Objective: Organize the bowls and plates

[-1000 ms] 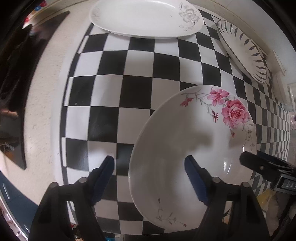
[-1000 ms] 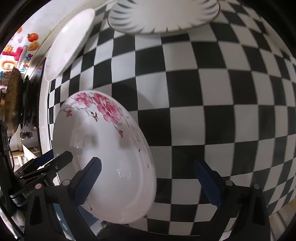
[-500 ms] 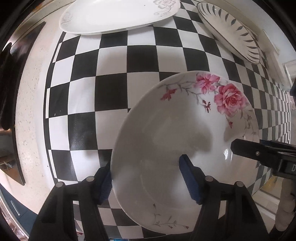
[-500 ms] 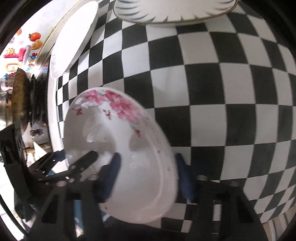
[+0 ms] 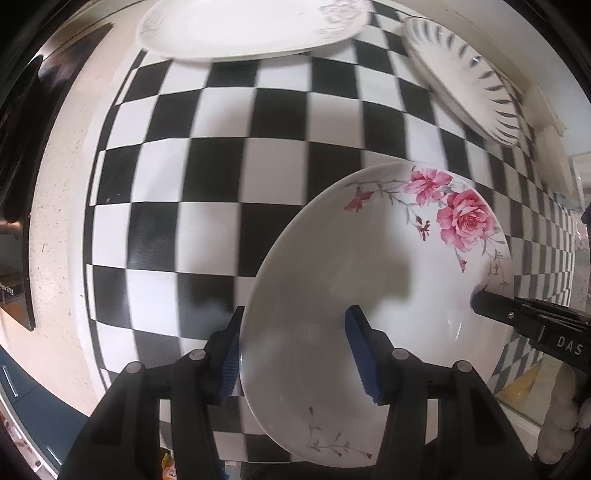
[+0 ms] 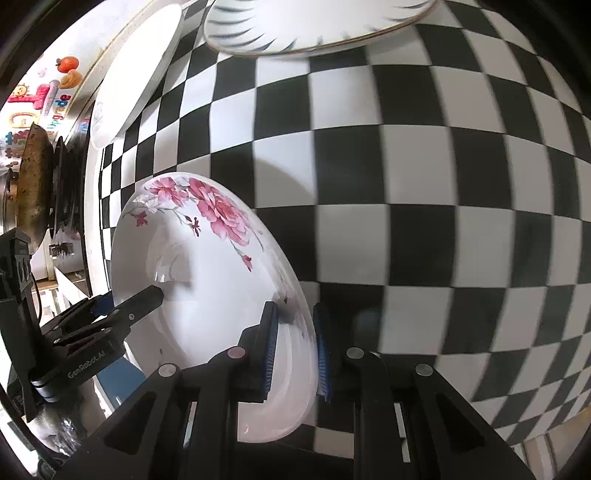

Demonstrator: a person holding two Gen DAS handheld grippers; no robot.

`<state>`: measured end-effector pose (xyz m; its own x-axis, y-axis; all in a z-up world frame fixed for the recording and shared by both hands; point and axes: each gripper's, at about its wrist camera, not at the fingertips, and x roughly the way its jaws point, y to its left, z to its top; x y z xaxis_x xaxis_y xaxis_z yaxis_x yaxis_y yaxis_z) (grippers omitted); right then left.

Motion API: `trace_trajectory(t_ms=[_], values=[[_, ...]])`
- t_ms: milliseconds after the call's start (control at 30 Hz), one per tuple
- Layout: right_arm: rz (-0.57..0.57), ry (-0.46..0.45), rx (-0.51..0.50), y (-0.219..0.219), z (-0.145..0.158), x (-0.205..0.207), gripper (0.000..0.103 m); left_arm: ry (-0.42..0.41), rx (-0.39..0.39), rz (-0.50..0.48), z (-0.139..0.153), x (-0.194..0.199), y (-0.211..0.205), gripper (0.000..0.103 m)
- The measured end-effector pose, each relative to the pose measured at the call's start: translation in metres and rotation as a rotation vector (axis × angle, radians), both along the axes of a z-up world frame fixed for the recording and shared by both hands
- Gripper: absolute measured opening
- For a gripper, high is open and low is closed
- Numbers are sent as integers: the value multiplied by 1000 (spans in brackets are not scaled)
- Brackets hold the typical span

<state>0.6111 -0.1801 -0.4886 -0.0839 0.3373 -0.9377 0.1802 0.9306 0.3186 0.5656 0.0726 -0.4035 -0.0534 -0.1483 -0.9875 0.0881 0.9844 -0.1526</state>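
Both grippers hold one rose-patterned plate [image 5: 380, 295] tilted above the checkered table [image 5: 221, 173]. The left gripper [image 5: 295, 354] has its jaws closed on the near-left rim; the right gripper [image 6: 293, 347] has its jaws clamped on the opposite rim. A white plate with grey flowers [image 5: 251, 26] and a grey-striped plate [image 5: 465, 81] lie at the table's far edge.
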Motion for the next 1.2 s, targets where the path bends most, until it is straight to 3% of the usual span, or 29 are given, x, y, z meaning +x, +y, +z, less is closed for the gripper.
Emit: trace_trajectory(t_ms=[333,600,933,1200], values=[[-81,-37,-24,-61,18,-21,21,-21,-29,-96,16,-2,-44,50],[-121,-26,-39,-107,11,-34,21,7,-20,-141,11,6,-73,50],[-113,-10,-17,-128,-5,-40,21,30,14,-121,3,18,-75,50],[-95,2,17,-134,-6,-38,21,30,35,-63,-4,9,-99,51]])
